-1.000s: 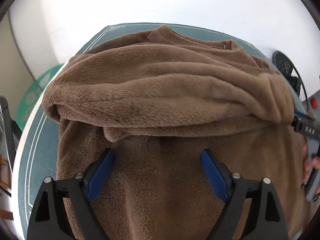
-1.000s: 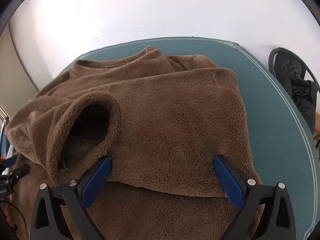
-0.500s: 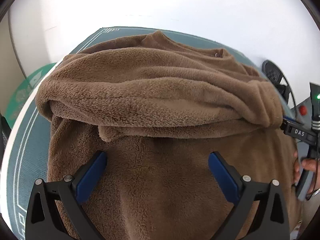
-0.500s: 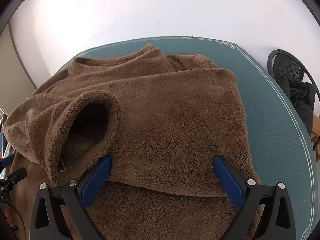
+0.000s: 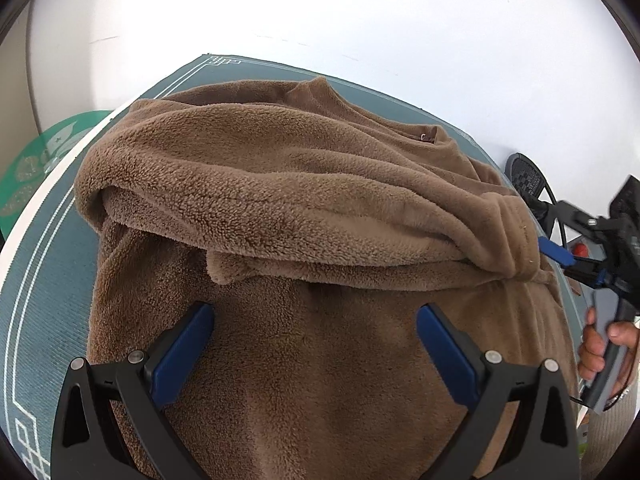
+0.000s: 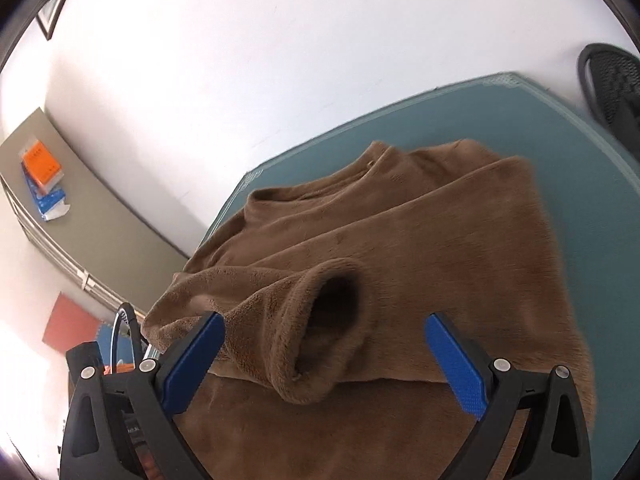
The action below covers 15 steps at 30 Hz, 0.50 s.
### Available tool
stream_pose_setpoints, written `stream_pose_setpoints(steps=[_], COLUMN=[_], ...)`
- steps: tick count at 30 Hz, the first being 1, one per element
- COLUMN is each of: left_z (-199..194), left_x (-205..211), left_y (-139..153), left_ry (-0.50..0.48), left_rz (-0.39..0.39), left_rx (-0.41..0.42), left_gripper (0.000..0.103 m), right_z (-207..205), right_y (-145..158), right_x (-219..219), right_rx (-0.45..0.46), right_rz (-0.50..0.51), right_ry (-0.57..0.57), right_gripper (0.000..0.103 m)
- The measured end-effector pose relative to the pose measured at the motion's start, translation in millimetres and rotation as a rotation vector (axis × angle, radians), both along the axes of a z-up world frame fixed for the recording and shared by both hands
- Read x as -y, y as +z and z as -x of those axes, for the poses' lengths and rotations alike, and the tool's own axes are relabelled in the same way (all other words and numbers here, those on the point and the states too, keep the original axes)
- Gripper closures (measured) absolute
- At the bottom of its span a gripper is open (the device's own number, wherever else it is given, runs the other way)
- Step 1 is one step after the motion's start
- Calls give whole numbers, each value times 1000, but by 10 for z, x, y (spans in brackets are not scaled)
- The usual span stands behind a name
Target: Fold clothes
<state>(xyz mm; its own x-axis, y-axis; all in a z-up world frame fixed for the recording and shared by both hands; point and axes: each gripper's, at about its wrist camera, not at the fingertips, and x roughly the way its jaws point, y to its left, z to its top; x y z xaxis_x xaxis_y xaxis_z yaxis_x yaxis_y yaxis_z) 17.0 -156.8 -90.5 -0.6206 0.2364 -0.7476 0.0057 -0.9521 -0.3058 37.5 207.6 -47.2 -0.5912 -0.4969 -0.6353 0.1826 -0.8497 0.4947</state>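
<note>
From the left wrist, the left gripper [image 5: 314, 332] hangs with its jaws wide apart and empty over the fuzzy brown fleece garment [image 5: 304, 208], which lies folded on the teal-covered counter [image 5: 48, 280]. From the right wrist, the right gripper [image 6: 324, 344] likewise has its jaws spread, gripping nothing, above the garment's open sleeve cuff [image 6: 320, 328].

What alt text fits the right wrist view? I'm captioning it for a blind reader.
A brown fleece top lies partly folded on a teal mat, one sleeve cuff gaping toward the camera. The open right hand-held gripper hovers above it, gripping nothing. A white wall stands behind.
</note>
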Motion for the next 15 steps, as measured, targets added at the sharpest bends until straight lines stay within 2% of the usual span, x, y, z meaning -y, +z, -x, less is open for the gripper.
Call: stream_pose_setpoints(steps=[3,6,8,11,14,15], left_z=[-5,-18,-25,-27,-25,-25], left_x=[16,28,31,30,19,15], left_y=[2,2,-1,-6,-6,-5], left_ry=[1,2,3,3,3,3], left_rz=[-12,-19,-19,-17,-11,-8], left_rx=[-3,-6,-7,-6,-5,-3], left_gripper=[1,1,1,1,1,1], right_z=[168,297,367,355,305,289], right_y=[-142,-257,-321,-336,-251,-202], right_x=[120,224,298,382,443,470], right_rx=[48,82,101,89,44,21], right_rz=[2,-40,-106,-175,-210,-222], right_ry=[23,27,29,49,55,56], right_gripper=[1,11,35,62,85,86])
